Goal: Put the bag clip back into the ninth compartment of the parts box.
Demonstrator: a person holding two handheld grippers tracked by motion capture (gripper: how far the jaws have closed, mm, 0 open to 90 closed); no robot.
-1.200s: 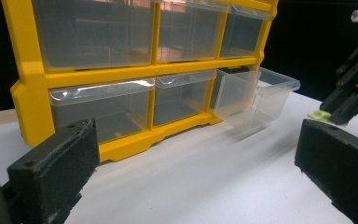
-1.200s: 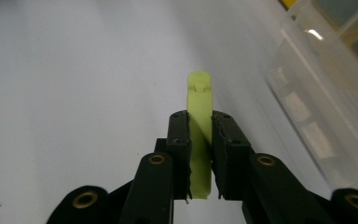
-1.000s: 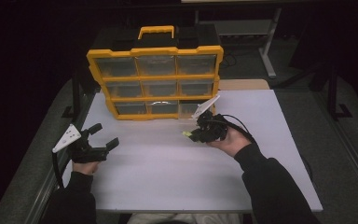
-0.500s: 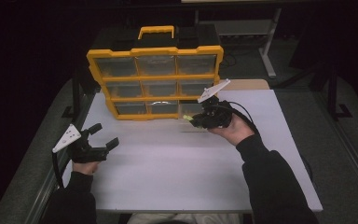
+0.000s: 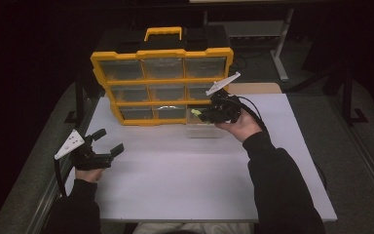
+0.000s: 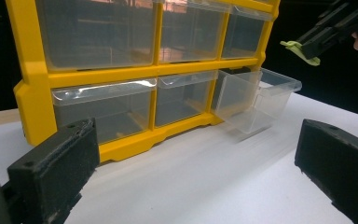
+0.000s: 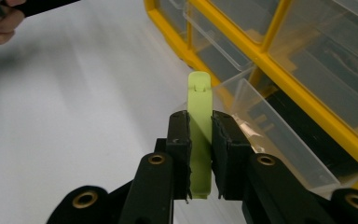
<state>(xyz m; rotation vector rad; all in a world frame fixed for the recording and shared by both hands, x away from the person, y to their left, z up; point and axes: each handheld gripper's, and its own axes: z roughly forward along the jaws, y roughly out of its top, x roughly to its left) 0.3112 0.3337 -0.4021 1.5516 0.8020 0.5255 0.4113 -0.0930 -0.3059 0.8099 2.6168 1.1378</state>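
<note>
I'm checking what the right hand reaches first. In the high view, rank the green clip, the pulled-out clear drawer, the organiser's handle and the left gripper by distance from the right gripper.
1. green clip, between the right gripper's jaws.
2. pulled-out clear drawer, just beneath.
3. organiser's handle, up top behind.
4. left gripper, far across the table.

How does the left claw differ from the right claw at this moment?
The left claw stands open with nothing between its jaws; the right claw is shut on a light green clip. The left claw sits low near the white table's front left edge; the right claw is by the pulled-out clear drawer of the yellow organizer. Both are black and hand-held.
</note>
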